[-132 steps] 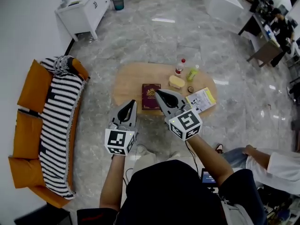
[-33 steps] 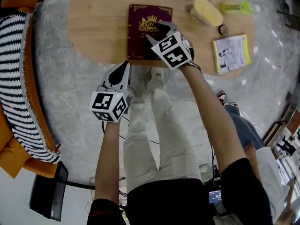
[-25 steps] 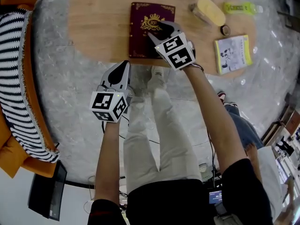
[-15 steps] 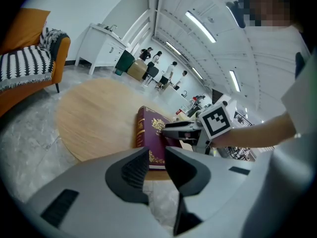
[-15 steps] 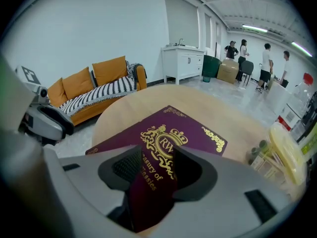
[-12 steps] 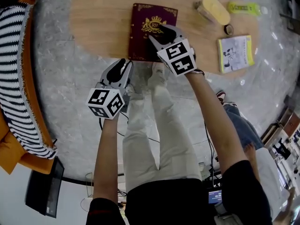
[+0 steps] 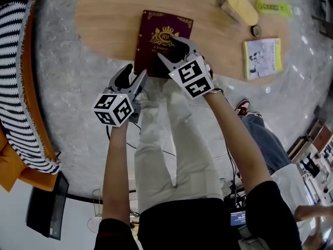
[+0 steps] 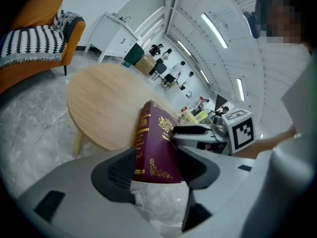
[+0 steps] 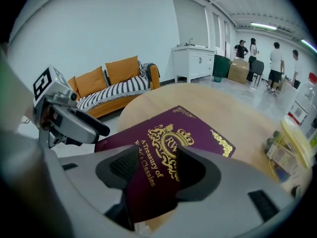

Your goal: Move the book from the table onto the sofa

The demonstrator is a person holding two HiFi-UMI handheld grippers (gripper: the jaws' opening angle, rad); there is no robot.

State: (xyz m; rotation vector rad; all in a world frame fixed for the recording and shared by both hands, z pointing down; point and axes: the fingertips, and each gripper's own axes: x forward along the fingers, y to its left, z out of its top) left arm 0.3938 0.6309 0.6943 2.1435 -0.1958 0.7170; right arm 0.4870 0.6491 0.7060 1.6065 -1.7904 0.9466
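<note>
book cover | gold crest: "RW" | gold title: "Treasury of … Classics", one word unreadable

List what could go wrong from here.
1. The book hangs over the table edge with no grip on it; it could tip onto the floor.
2. The left gripper fingers have just been opening, with only the book's near corner between them; a grip there may slip.
3. The right gripper fingers, also just opening, stand apart with the cover between them, steadying little.
</note>
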